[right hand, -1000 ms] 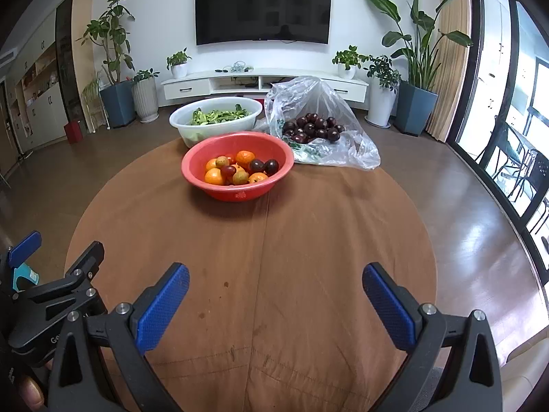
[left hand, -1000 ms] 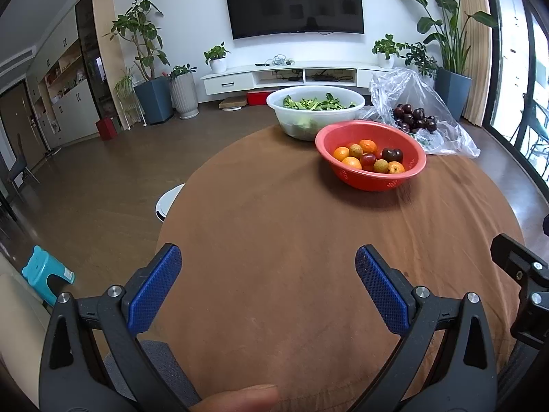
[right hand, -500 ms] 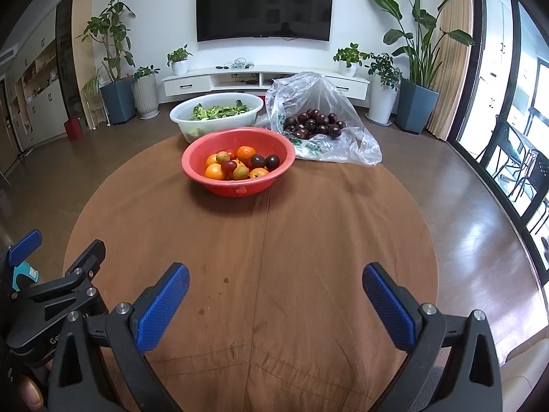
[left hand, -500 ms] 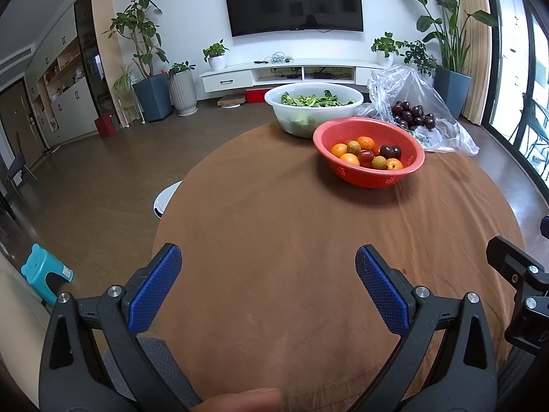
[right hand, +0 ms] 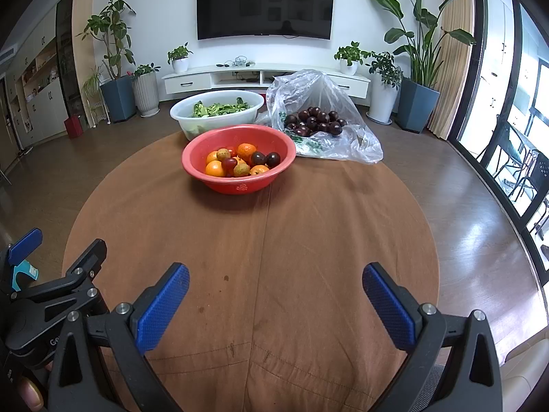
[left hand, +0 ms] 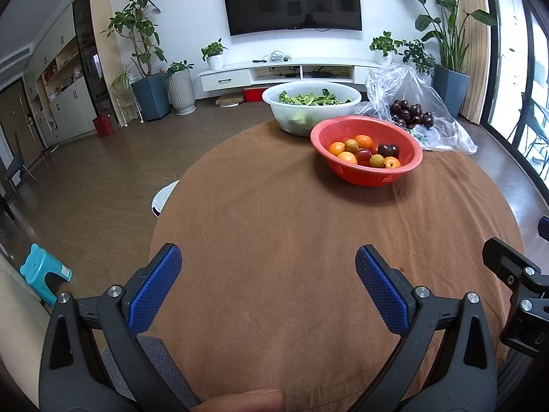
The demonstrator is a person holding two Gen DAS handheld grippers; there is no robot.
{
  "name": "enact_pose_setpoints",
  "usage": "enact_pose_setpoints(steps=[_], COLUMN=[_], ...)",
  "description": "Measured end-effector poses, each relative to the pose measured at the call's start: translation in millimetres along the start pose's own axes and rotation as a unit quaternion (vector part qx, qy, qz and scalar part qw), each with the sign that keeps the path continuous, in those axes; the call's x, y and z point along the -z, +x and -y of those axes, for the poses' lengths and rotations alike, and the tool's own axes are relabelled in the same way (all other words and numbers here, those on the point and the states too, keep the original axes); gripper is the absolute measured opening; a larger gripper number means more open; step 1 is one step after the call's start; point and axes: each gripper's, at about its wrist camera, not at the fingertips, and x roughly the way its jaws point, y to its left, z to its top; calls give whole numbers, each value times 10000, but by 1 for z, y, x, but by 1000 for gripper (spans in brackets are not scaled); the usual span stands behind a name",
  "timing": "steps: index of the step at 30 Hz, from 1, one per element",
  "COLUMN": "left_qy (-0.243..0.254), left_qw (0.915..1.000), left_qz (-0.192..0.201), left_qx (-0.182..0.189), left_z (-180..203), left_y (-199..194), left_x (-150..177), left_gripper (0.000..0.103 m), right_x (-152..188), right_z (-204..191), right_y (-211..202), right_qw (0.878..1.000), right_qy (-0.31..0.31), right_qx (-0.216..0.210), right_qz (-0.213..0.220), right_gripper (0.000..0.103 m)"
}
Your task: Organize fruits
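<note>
Scene: a round worktop (right hand: 308, 240) under a brown cloth, living room behind, both of your grippers held low at its near edge.

Left gripper (left hand: 267, 267): released, blue pads wide apart, nothing between them; it hangs over the bare cloth, well apart from any fruit.

Right gripper (right hand: 274, 285): likewise released and empty, aimed straight down the cloth's centre seam toward the bowls, which keeps the whole far side in its view.

Red basin (right hand: 192, 161): sits past the middle of the worktop, holding mixed fruit (right hand: 236, 161): oranges, a few dark plums, some small tan and red pieces (too small to name surely).

Plastic bag (right hand: 357, 130): lies open just right of the red basin at the far edge, its mouth slumped so the heap of dark plums (right hand: 315, 120) inside shows.

White basin (right hand: 182, 116): just behind the red one, filled with leafy greens, not fruit.

Stage: judged only from how things lie, this fits either sorting under way (plums split between bag and basin) or a finished gathering; the pictures do not settle which.

Reach: either pile is far from your grippers, so any pick means a long forward reach.
</note>
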Motion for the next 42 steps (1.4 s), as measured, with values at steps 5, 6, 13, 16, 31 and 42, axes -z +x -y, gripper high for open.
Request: enact_pose_setpoints(steps=[5, 6, 13, 16, 31, 42], left_qy=[-2, -3, -7, -9, -8, -7], left_qw=[10000, 10000, 10000, 10000, 10000, 10000], left_qz=[3, 3, 3, -1, -10, -13], left_qx=[1, -1, 10, 17, 40, 45], left_z=[0, 0, 1, 1, 4, 6], left_y=[0, 0, 0, 0, -1, -1], left_x=[0, 0, 0, 0, 1, 2], left_gripper=[103, 103, 103, 103, 103, 103], right_x=[0, 0, 0, -1, -1, -1], right_z=[0, 0, 0, 0, 0, -1], right_y=[0, 0, 0, -1, -2, -3], right_qw=[10000, 10000, 10000, 10000, 10000, 10000], right_qy=[1, 1, -2, -3, -1, -2], right_qx=[6, 3, 2, 3, -2, 5], right_qz=[3, 5, -6, -2, -13, -16], right_gripper=[103, 103, 103, 103, 103, 103])
